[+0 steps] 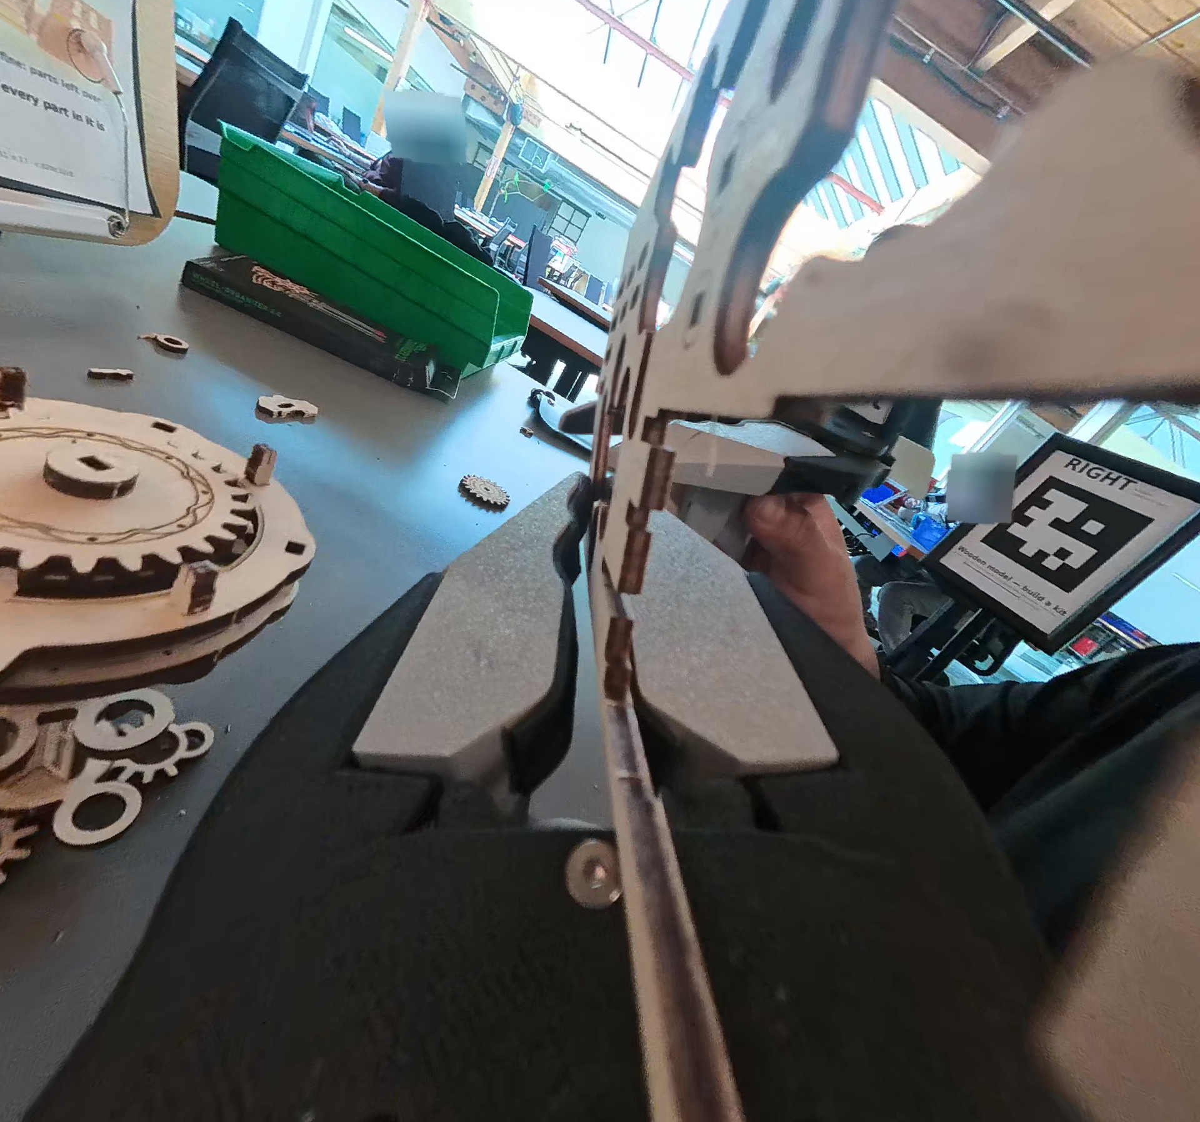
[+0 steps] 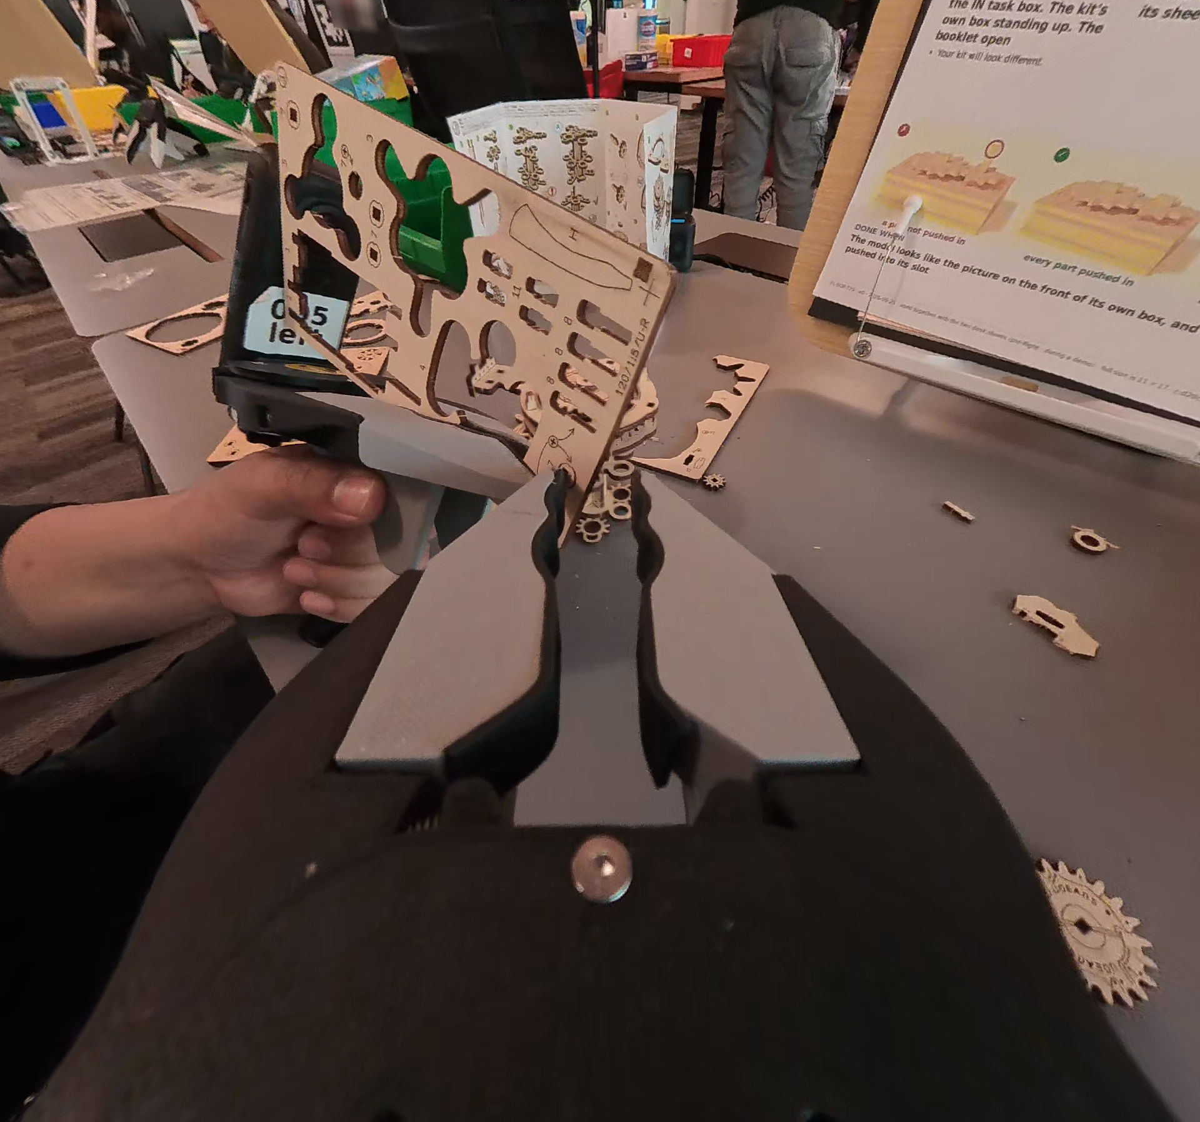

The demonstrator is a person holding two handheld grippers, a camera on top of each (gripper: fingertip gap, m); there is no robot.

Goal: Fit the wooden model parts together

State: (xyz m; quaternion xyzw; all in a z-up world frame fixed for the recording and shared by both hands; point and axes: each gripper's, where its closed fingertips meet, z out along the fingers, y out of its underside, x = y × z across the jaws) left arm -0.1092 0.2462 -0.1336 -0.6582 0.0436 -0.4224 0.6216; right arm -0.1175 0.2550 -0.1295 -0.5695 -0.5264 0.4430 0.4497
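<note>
Fig.: L gripper (image 1: 600, 578) clamps the punched plywood parts sheet (image 2: 474, 285) by its edge, holding it upright above the bench (image 2: 909, 571), near its front edge. R gripper (image 2: 597, 506) has its jaws apart; one fingertip (image 2: 552, 493) touches the sheet's lower corner, w/ nothing gripped. Part-built gear assembly (image 1: 130, 519) sits on the bench beside the L gripper, loose pieces nearby. Likely step: freeing a part. Press close to the part's tabs, keep the L grip firm, and avoid twisting the thin ply.

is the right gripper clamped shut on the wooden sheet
No, the right gripper is open, only its left finger tip meeting the wooden sheet's lower corner; the left gripper holds the sheet.
</note>
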